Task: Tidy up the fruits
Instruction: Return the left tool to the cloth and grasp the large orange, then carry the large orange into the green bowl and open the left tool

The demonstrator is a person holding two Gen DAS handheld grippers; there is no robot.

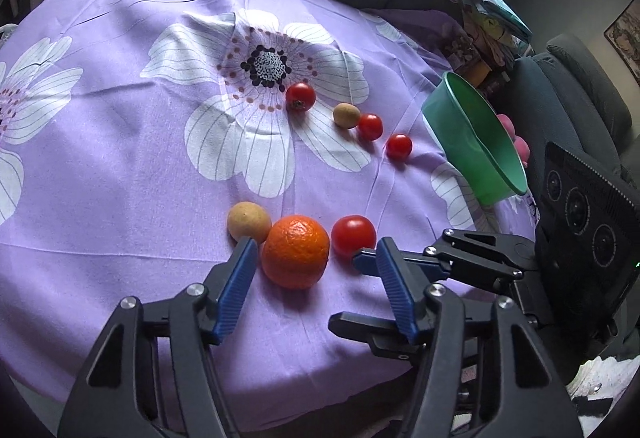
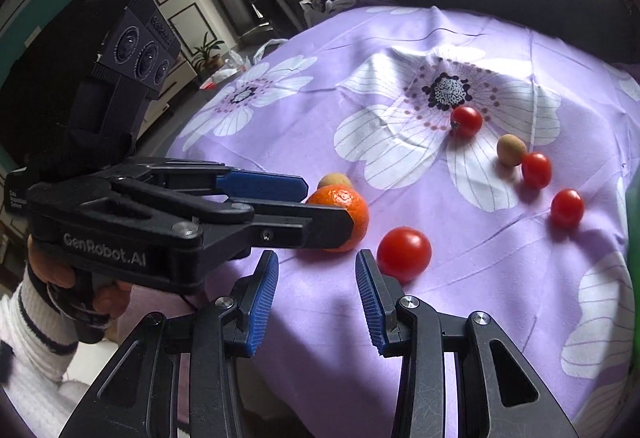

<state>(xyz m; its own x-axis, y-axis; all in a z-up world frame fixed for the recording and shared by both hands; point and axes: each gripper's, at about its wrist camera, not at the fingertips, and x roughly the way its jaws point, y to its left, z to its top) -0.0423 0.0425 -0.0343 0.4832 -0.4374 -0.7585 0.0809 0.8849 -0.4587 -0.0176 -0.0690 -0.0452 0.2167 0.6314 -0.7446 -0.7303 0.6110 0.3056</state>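
Purple floral cloth is carrying the fruit; orange is sitting near the front edge w/ a tan round fruit touching its left side & a big tomato just to its right. Left gripper is hovering w/ fingers spread wide, straddling the orange, not gripping it; right gripper is also standing released, nothing between its pads, big tomato just beside its right finger. Farther back, 3 small tomatoes & a 2nd tan fruit are lying near a tilted green bowl.
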